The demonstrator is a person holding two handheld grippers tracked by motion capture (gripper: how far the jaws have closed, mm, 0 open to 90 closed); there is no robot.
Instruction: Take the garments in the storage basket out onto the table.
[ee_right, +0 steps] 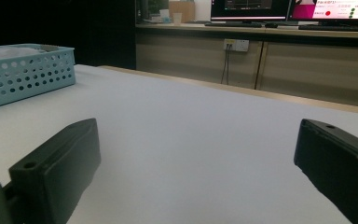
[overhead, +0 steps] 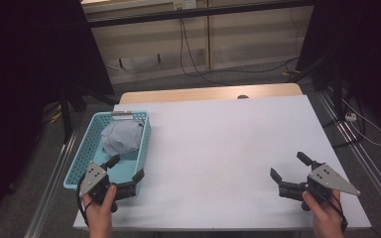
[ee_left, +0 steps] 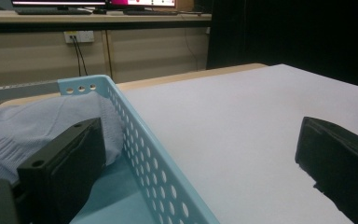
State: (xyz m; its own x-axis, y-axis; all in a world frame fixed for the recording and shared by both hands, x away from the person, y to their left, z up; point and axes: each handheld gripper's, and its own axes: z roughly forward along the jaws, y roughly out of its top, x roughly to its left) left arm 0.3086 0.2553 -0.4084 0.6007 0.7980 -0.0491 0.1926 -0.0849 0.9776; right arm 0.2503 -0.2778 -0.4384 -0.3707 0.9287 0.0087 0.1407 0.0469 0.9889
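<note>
A crumpled grey cloth [overhead: 121,138] lies in the blue basket [overhead: 77,165] at the table's left edge. It looks soft, light and floppy, so pinching a raised fold should work best. The left gripper [overhead: 127,173] straddles the basket's wall, jaws wide apart and empty; the right gripper [overhead: 289,165] is likewise spread and empty

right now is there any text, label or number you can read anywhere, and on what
None readable.
Monitors on the far counter: coloured screen content, too small and blurred to read.
Blue basket, grey cloth, left gripper, right gripper: no visible lettering.
</note>
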